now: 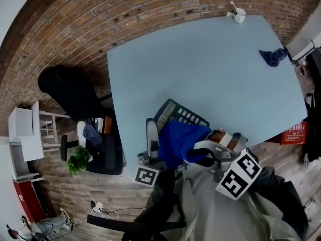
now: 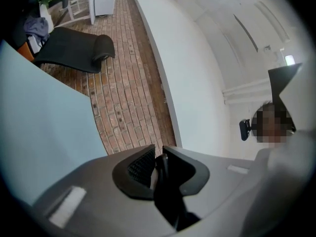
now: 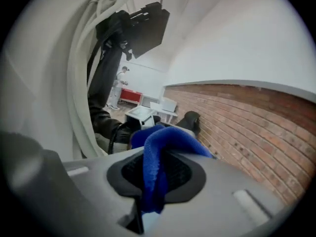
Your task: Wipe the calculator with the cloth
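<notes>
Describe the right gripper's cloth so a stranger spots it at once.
On the pale blue table, look at the near edge, where the right gripper pinches a cloth draped over the dark calculator. It is bright blue, unlike the darker crumpled cloth at the far right edge.

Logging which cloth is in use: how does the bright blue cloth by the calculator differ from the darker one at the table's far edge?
The bright blue cloth is pinched in the right gripper and drapes over the calculator; the dark blue cloth lies unheld on the table. The bright blue cloth is vivid, the dark blue cloth navy. Both are bunched.
</notes>
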